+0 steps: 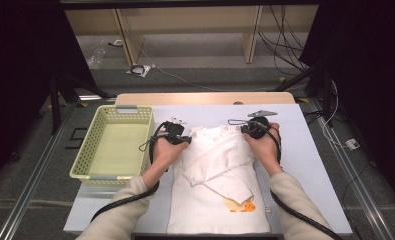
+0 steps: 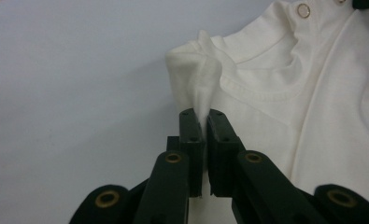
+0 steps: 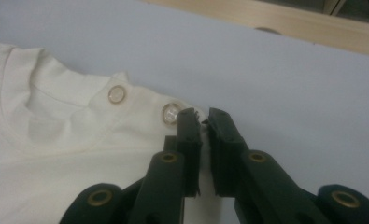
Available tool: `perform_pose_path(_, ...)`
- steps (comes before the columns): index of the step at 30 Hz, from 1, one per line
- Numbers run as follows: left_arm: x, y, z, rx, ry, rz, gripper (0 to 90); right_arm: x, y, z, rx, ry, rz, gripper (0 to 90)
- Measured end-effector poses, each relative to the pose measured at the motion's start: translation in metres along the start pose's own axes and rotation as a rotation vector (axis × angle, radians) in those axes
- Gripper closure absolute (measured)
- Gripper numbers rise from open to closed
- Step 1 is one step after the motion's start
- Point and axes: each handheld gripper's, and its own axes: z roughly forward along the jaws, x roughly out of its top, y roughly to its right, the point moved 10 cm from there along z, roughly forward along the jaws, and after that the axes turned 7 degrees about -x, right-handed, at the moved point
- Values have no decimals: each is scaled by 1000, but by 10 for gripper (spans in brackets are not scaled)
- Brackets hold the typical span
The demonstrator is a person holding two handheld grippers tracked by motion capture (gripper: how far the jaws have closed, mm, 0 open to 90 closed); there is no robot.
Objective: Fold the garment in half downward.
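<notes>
1. Both tongs are pinched down on the shoulder corners of the small white cotton long-sleeved shirt (image 1: 219,185). The left gripper (image 1: 185,139) has its jaws nearly together with a raised fold of cloth squeezed between the pads, as the left gripper view shows. The right gripper (image 1: 245,129) has its jaws just as narrow at the shoulder edge beside the two metal snap buttons (image 3: 145,103); a sliver of fabric seems to sit between the tips, though that is hard to make out.

2. That shirt lies flat on the pale blue table mat (image 1: 310,165), collar away from the person, sleeves folded across the chest, with an orange duck print (image 1: 241,204) near the hem. A pale yellow-green plastic mesh basket (image 1: 87,150) stands just beside it on the left.

3. I judge the garment light, limp and easily creased. It will sag and swing once lifted, so the two shoulder corners are sensible holds: seams there give thicker cloth to bite on. A thin pinch could slip free, more likely on the right.

4. Forearms in beige sleeves come up from the near edge. The left hand (image 1: 164,152) and right hand (image 1: 263,146) are level with each other, knuckles up, grippers angled down towards the collar.
</notes>
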Motion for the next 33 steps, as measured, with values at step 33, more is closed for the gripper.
perform_pose_path(33,33,3,-10,16,168,66,858,33,11,-22,-43,146,33,840)
